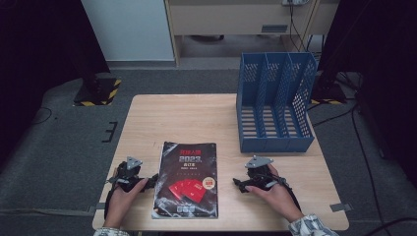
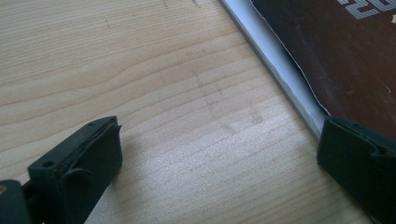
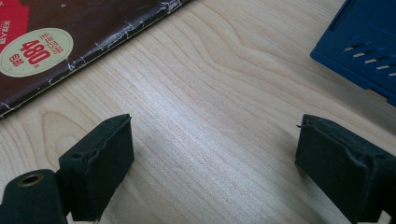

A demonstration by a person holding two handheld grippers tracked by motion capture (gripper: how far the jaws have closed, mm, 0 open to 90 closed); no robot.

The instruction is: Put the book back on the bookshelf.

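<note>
book flat on counter, 6 o'clock, spine side free for pickup | left claw at its 9, right claw at 3, both apart, empty | rack waits at 1 o'clock

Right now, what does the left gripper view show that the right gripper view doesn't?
Left gripper view alone: the book's white page edge, close to one jaw of the left hand-held gripper.
Right gripper view alone: a round yellowish price sticker on the cover, and a corner of the blue file rack.
Both: the dark book cover, the wooden table, two black jaws standing open with nothing between them.
</note>
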